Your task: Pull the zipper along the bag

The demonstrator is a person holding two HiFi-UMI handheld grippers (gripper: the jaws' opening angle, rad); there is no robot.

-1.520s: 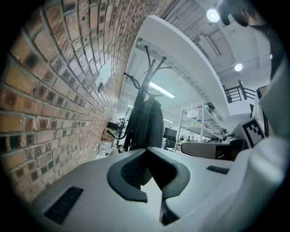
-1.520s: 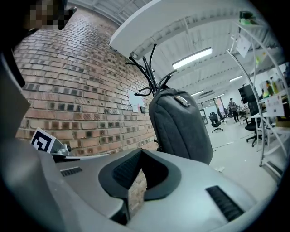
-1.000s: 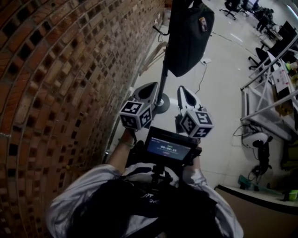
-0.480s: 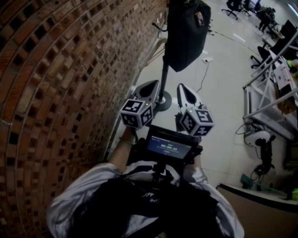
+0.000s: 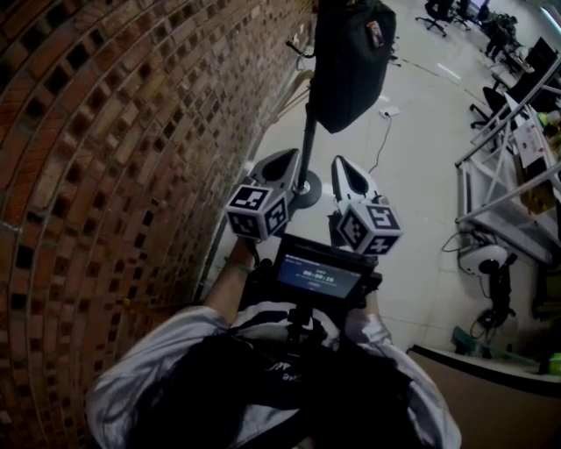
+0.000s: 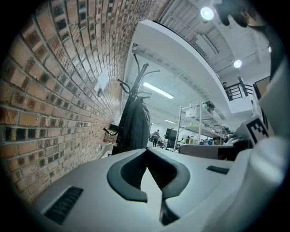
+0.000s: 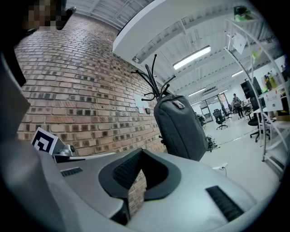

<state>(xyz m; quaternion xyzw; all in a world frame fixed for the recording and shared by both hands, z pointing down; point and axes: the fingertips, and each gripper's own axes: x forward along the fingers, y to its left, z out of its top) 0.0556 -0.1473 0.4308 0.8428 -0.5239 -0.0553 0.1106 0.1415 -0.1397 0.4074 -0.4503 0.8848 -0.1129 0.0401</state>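
Note:
A dark grey backpack (image 5: 352, 61) hangs from a black coat stand (image 5: 306, 145) beside the brick wall, also seen in the right gripper view as the backpack (image 7: 180, 127) and in the left gripper view as the backpack (image 6: 135, 128). Its zipper is too small to make out. My left gripper (image 5: 282, 163) and right gripper (image 5: 345, 172) are held side by side in front of my chest, well short of the bag. Both are shut with nothing between their jaws.
The brick wall (image 5: 131, 131) runs along the left. The stand's round base (image 5: 302, 195) sits on the pale floor just beyond the grippers. A metal shelving rack (image 5: 513, 188) and office chairs (image 5: 436, 12) stand to the right and far back. A screen (image 5: 317, 279) sits at my chest.
The view has shifted slightly, so the backpack sits a little higher in the head view than one second ago. Both grippers stay side by side and shut.

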